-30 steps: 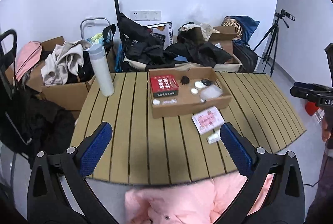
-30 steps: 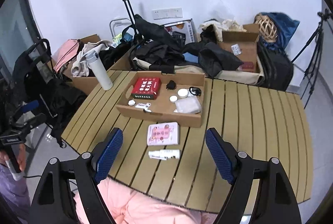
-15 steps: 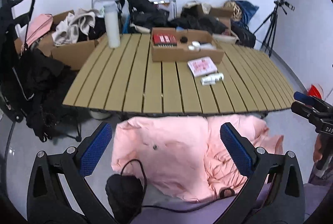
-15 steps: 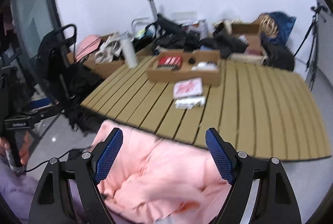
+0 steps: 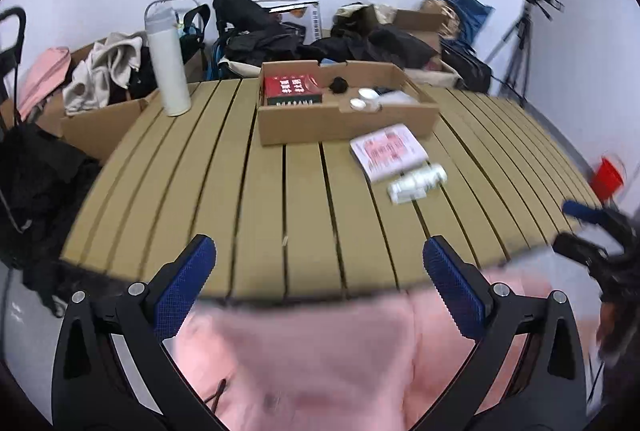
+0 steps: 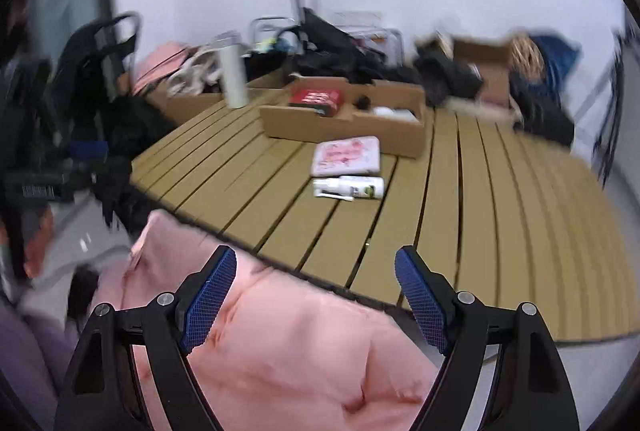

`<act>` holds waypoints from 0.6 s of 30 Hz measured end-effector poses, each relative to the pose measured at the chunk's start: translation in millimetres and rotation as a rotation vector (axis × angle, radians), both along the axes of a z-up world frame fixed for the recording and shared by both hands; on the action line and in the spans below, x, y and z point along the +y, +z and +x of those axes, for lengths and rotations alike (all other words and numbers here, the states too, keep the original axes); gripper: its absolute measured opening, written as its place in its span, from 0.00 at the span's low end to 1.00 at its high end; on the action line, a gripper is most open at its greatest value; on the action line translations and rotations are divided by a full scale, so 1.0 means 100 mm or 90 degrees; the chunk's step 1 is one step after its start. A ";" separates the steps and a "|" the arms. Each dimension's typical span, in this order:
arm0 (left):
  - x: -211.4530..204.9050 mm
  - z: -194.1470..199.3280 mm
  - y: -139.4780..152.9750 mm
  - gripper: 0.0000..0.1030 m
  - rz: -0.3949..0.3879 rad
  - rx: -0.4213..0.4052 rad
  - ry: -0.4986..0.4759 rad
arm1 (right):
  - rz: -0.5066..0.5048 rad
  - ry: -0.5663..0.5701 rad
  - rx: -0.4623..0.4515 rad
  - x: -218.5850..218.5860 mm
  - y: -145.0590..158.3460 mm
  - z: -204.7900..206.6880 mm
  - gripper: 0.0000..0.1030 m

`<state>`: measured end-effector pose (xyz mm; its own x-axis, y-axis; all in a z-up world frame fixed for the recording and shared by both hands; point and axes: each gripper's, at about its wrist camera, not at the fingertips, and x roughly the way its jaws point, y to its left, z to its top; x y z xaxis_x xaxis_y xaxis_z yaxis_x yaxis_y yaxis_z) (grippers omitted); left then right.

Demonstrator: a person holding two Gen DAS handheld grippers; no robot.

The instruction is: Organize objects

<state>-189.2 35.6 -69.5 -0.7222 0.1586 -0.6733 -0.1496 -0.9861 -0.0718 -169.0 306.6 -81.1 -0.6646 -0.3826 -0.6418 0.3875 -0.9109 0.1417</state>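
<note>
The box (image 5: 344, 119) sits mid-table on the slatted table (image 5: 240, 191), already holding a red pack (image 5: 292, 91), a small black item and a few white lids. Just in front of it, outside, lie a pink packet (image 5: 387, 151) and, nearer us, a white bottle (image 5: 418, 183) on its side, the two close together or touching.

We judge that we are at the approach step: both grippers hang at the near table edge, above a pink jacket (image 6: 288, 343), with nothing picked. Our left gripper (image 5: 320, 283) has its jaws spread wide and empty; our right gripper (image 6: 316, 295) likewise, wide and empty.

The next move, we think, calls for reaching forward to the bottle, the nearest loose thing, closing across its narrow body, then lifting it over the box wall.

The left view shows the box contents from above and a white flask (image 5: 167, 71) standing upright at the far left corner; it also catches our right gripper at the edge. The right view is lower and blurred, hiding the box floor, but shows the bottle's label side on.
</note>
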 end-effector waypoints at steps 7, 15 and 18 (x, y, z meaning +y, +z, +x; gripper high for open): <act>0.41 -1.19 -0.53 0.87 0.115 -0.072 -0.034 | 0.044 -0.003 -0.064 -0.13 -0.25 -1.13 0.82; 0.64 -1.94 -1.01 0.64 0.181 -0.174 -0.036 | 0.030 0.001 -0.109 -0.39 -0.60 -2.25 0.61; 0.65 -1.98 -1.10 0.56 0.186 -0.177 -0.043 | 0.024 0.000 -0.133 -0.45 -0.76 -2.46 0.54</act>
<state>-387.1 100.6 -179.4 -0.5002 0.4136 -0.7607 -0.1494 -0.9066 -0.3947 -414.5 261.6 -157.3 -0.5162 -0.3550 -0.7794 0.3534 -0.9173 0.1838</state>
